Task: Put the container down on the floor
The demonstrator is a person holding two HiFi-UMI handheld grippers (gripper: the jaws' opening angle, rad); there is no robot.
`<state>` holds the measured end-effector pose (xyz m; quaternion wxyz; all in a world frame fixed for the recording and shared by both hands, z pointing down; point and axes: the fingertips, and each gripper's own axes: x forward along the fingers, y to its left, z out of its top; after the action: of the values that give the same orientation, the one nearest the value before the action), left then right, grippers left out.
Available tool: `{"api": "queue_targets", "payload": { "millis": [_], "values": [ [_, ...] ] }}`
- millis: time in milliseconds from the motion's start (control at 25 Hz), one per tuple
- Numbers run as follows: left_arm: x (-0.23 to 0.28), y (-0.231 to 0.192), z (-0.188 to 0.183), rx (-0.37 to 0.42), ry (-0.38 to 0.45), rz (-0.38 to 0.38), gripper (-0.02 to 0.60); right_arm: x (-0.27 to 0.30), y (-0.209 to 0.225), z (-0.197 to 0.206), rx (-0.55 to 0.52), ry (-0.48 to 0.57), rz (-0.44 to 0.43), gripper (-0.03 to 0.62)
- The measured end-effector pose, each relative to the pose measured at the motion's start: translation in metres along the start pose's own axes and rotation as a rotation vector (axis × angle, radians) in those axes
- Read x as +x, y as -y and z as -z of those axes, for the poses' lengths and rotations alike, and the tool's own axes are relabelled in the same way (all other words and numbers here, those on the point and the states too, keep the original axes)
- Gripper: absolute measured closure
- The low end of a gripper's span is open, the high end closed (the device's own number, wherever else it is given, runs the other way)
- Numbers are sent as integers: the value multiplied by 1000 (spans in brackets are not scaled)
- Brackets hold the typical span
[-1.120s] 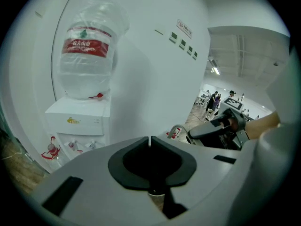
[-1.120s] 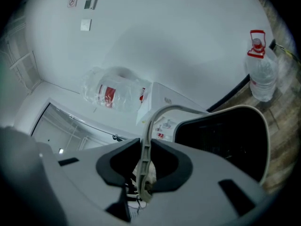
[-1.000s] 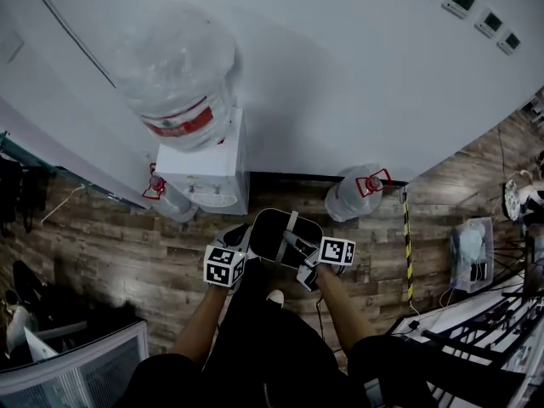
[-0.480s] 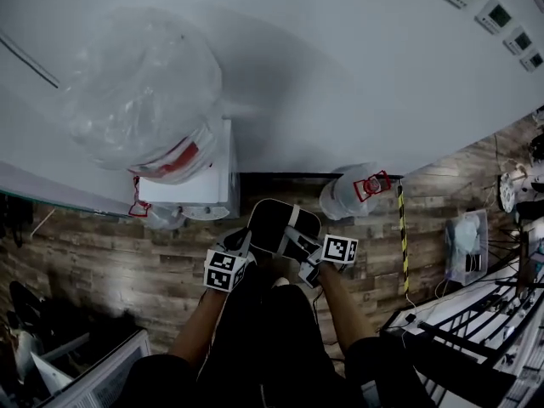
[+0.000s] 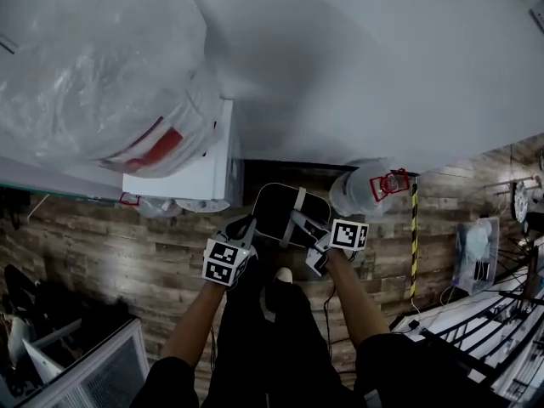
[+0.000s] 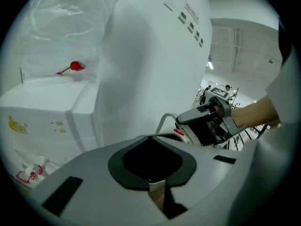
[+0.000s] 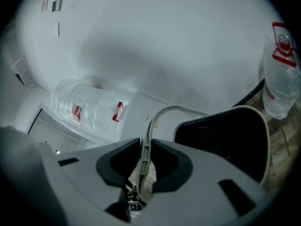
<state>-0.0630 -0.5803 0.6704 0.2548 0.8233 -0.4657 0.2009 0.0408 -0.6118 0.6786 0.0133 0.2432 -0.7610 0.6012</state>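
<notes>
Between the jaws of the right gripper (image 7: 146,160) runs the pale hoop handle (image 7: 151,126) of the container (image 7: 221,142). The pads pinch it from both sides, so this hand carries the weight from the top. At 9 o'clock of it in the head view, the left gripper (image 6: 151,163) has its jaws nearly together. Something black fills the slit, most likely the container's thin edge, gripped there to stop the black bin from swinging on its handle. Both grippers slope downward, with the container at 12 o'clock of the person's shoe (image 5: 281,275), over the wooden floor (image 5: 119,253). Whether its base touches the boards I cannot tell; I judge it not yet released. A white water dispenser (image 5: 191,172) stands at 10 o'clock of the container and a water bottle (image 5: 364,192) at 2 o'clock. The free patch between them, just before the wall (image 5: 382,75), looks the likely landing place.
</notes>
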Motion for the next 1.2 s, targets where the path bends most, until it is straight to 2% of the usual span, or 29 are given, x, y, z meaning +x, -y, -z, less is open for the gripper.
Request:
{"api": "queue_targets", "payload": {
  "millis": [360, 560, 920, 1200],
  "values": [
    [54, -27, 45, 31, 6, -25, 555, 44, 67, -11, -11, -22, -47, 513],
    [82, -43, 61, 50, 40, -26, 555, 69, 98, -16, -26, -73, -79, 513],
    [134, -79, 115, 75, 60, -70, 555, 123, 175, -19, -67, -125, -81, 513],
    [177, -90, 152, 112, 72, -41, 555, 163, 238, -21, -97, -166, -98, 513]
  ]
}}
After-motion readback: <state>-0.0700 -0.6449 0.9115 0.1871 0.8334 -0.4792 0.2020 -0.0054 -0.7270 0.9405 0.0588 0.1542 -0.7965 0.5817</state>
